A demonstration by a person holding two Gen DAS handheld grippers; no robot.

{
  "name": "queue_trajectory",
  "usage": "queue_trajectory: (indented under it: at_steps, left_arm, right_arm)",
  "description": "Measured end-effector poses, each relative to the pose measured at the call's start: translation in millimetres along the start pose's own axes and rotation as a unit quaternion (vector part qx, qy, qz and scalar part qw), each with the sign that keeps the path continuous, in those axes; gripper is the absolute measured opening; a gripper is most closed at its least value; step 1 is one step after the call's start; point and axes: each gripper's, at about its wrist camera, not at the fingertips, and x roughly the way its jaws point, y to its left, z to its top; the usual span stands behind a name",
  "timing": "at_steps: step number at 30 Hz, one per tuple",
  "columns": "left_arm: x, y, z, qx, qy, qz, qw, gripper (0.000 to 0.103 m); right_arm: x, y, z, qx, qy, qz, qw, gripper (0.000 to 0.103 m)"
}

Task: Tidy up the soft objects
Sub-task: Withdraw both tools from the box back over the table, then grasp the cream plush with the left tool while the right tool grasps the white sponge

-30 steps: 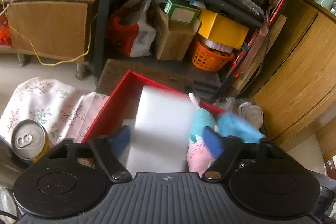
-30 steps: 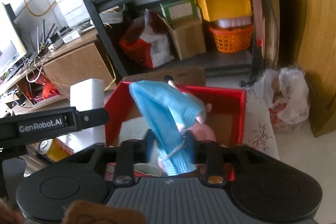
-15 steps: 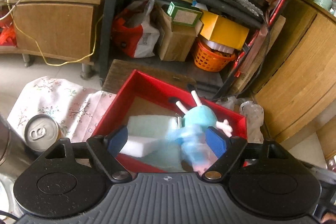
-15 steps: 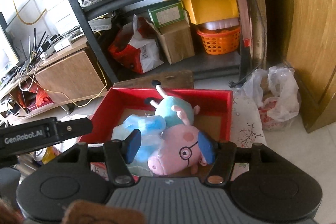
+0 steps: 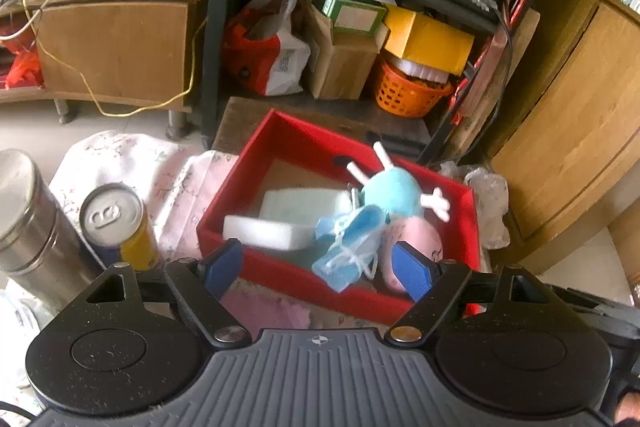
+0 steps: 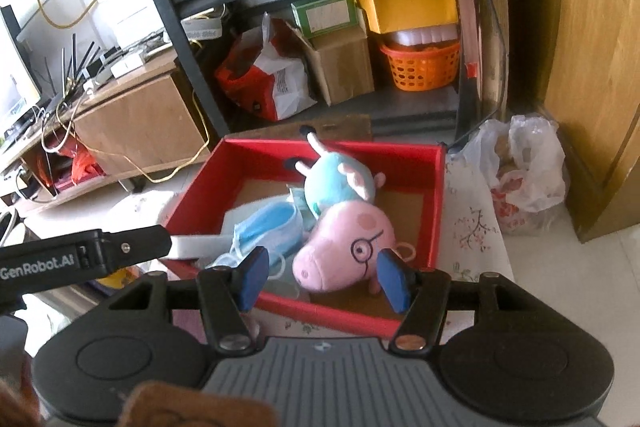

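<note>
A red box (image 5: 280, 135) (image 6: 436, 203) stands on a floral cloth on the floor. In it lie a pink pig plush in a teal shirt (image 5: 394, 191) (image 6: 340, 247), a blue face mask (image 5: 352, 247) (image 6: 268, 227) and white foam blocks (image 5: 268, 233). My left gripper (image 5: 318, 269) is open and empty, above the box's near wall. My right gripper (image 6: 320, 277) is open and empty, just in front of the plush. The left gripper's arm (image 6: 80, 259) crosses the right wrist view at the left.
A drink can (image 5: 114, 223) and a steel canister (image 5: 28, 215) stand left of the box. A black shelf rack (image 5: 216, 27) with boxes, a bag and an orange basket (image 5: 408, 91) is behind. A wooden cabinet (image 5: 568, 131) and a plastic bag (image 6: 524, 167) are at the right.
My left gripper let go of the white foam block and my right let go of the blue mask; both now lie in the red box. Both grippers opened and drew back.
</note>
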Motion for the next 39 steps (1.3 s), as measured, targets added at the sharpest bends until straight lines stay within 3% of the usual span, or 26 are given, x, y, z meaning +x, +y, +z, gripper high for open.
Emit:
queue_trajectory:
  at_steps: [39]
  left_arm:
    - [-21,34,-94,0.044,0.113,0.039,0.9918,0.08]
  right_arm:
    - [-17,17,-78,-0.048,0.065,0.004,0.997,0.031]
